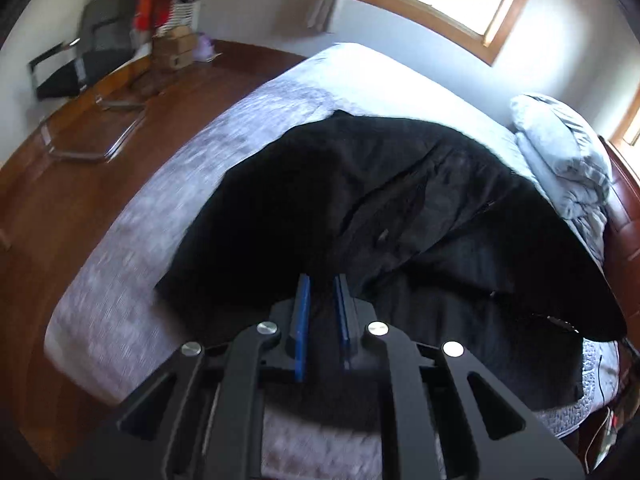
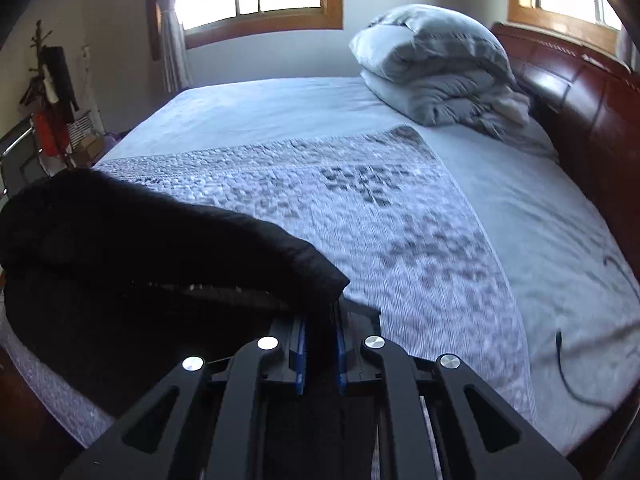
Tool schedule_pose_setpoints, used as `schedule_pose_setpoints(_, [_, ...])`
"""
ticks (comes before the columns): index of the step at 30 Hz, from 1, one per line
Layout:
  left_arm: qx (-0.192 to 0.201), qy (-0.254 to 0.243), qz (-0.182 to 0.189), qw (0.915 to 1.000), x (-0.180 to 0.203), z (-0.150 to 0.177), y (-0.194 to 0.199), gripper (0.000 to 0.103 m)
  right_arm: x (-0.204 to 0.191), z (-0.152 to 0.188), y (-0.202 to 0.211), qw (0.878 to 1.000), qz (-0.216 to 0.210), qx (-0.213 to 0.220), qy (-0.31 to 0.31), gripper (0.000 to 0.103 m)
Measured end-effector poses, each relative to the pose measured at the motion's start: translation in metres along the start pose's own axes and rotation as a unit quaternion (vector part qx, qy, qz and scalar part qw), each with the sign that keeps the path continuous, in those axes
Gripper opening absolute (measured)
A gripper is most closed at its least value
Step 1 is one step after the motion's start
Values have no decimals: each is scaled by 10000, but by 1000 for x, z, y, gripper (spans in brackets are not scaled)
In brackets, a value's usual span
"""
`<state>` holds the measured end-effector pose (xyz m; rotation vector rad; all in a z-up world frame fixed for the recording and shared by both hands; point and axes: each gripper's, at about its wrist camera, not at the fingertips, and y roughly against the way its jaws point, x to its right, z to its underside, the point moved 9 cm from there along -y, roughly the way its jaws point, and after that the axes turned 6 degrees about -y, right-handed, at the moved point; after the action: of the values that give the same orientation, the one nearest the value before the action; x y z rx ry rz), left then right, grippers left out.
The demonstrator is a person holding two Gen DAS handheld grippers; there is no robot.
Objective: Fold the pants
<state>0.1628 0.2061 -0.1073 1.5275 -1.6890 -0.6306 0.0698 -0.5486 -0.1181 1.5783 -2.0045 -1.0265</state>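
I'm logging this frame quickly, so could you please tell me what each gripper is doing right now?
Left gripper: closed on the black pants.
Right gripper: closed on the pants' edge.

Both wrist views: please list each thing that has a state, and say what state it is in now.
black pants: lifted at the near edge, partly doubled over, the rest lying on the bed
left gripper: shut on the black pants
right gripper: shut on the black pants
grey duvet: bundled up near the headboard
black cable: lying loose on the bed
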Motion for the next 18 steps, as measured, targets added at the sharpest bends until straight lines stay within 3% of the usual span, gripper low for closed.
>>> schedule_pose_setpoints(7, [-248, 386, -129, 9989, -25, 57, 10, 20, 26, 81, -5, 9962, 107, -608, -615, 11])
schedule_pose_setpoints(9, [-246, 368, -56, 9990, -17, 62, 7, 29, 26, 109, -15, 9938, 150, -868, -682, 14])
schedule_pose_setpoints(14, [-138, 317, 320, 9989, 19, 61, -7, 53, 24, 149, -17, 9888, 352, -1323, -597, 26])
schedule_pose_setpoints(16, [-136, 195, 449, 9987, 36, 61, -12, 64, 21, 151, -2, 9883, 509, -1332, -536, 39])
schedule_pose_setpoints(17, [-165, 156, 466, 9987, 44, 61, -14, 74, 18, 148, 7, 9890, 645, -1249, -455, 51])
schedule_pose_setpoints(18, [-163, 115, 538, 9984, 54, 62, -16, 77, 11, 140, 21, 9912, 776, -1039, -253, 55])
